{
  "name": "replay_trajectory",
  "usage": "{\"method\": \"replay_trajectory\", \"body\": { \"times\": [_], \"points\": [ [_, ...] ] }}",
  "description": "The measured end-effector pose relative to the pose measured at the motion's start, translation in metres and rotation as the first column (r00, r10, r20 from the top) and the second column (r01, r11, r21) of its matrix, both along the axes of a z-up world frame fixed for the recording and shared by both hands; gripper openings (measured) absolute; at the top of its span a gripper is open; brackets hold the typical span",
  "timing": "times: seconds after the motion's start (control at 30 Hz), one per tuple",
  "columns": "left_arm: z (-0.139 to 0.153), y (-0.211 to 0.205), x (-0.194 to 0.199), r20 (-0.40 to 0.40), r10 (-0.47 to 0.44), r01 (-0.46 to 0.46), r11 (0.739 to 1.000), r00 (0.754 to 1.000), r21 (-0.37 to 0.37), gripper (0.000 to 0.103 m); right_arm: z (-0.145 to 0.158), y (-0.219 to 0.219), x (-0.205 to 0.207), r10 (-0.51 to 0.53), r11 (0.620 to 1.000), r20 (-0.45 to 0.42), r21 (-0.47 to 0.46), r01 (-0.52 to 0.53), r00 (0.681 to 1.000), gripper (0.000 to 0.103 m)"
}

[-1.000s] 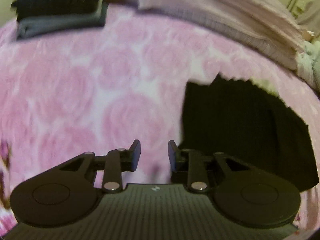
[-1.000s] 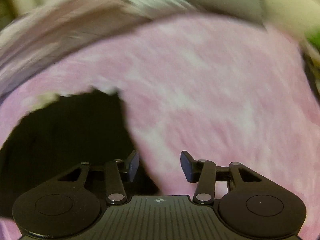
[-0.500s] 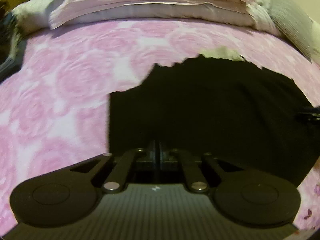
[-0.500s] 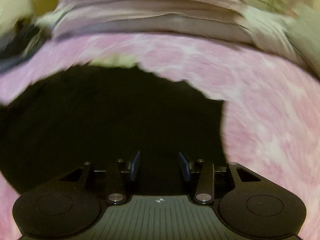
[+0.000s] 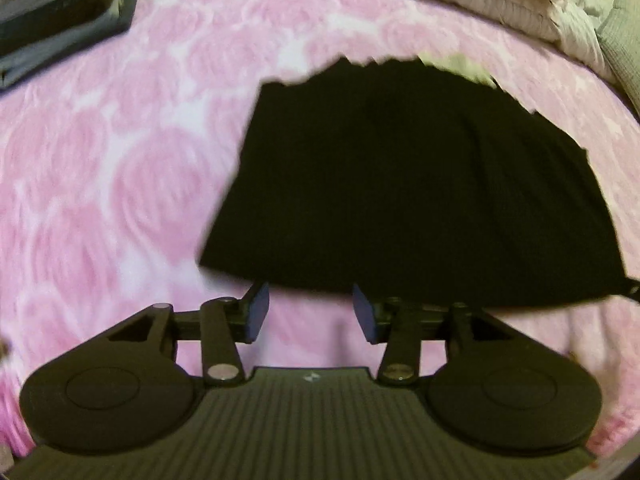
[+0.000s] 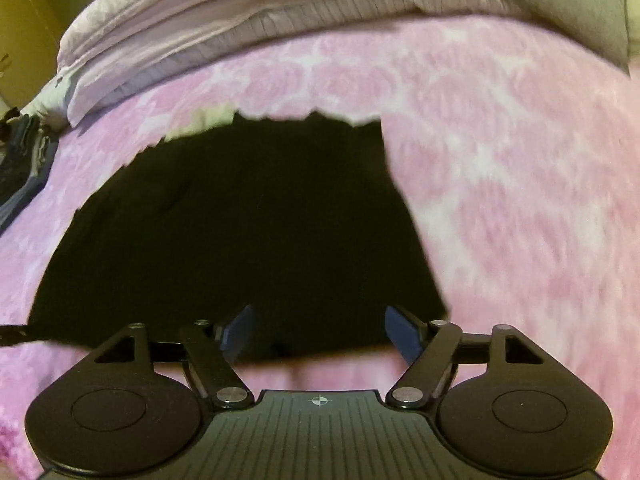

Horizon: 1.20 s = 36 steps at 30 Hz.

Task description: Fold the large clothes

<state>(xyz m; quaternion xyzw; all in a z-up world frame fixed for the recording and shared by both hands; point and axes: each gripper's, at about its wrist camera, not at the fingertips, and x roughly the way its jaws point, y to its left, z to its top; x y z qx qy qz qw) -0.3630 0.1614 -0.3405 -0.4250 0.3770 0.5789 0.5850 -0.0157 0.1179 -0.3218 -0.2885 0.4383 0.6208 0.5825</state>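
A black garment (image 5: pixel 420 184) is laid flat and folded on a bed covered by a pink rose-patterned blanket (image 5: pixel 120 160), toward the bed's middle. Its near edge is met just ahead of both tools. The left hand-held gripper (image 5: pixel 311 312) is seen with jaws parted, just opened, over bare blanket. The right hand-held gripper (image 6: pixel 320 334) has likewise just been opened wide, nothing pinched, over the garment's near edge. Folded pale bedding (image 6: pixel 208 28) is stacked along the far edge, dark folded clothes (image 5: pixel 56 20) at the far left corner

Black garment (image 5: pixel 420 184) on pink rose blanket (image 5: pixel 120 160)
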Motion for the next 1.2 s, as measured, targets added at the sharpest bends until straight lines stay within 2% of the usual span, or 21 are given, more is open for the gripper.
{"method": "replay_trajectory", "body": {
  "times": [0.13, 0.27, 0.43, 0.5, 0.63, 1.2],
  "points": [
    [0.012, -0.025, 0.022, -0.003, 0.018, -0.018, 0.999, 1.0, -0.034, 0.046, 0.015, -0.029, -0.006, -0.034, 0.998, -0.018, -0.047, 0.033, 0.999, 0.071],
    [0.03, -0.051, 0.04, -0.001, 0.014, -0.014, 0.998, 1.0, -0.056, 0.05, 0.031, -0.046, -0.015, 0.004, 0.998, -0.026, -0.07, -0.006, 1.0, 0.071],
    [0.051, -0.069, 0.054, -0.015, -0.022, 0.021, 0.999, 1.0, -0.045, 0.052, 0.061, -0.062, -0.027, 0.041, 0.999, -0.009, -0.032, -0.041, 0.999, 0.071],
    [0.057, -0.074, 0.057, -0.021, -0.027, 0.026, 0.999, 0.999, -0.028, 0.055, 0.067, -0.066, -0.032, 0.061, 0.998, 0.009, -0.033, -0.061, 0.998, 0.071],
    [0.062, -0.079, 0.058, -0.057, -0.033, 0.032, 0.999, 0.998, -0.017, 0.056, 0.067, -0.071, -0.038, 0.09, 0.995, 0.052, -0.036, -0.088, 0.995, 0.071],
    [0.062, -0.094, 0.062, -0.082, -0.04, 0.039, 0.999, 0.996, -0.017, 0.056, 0.061, -0.087, -0.031, 0.089, 0.995, 0.051, -0.047, -0.086, 0.995, 0.071]
  ]
}}
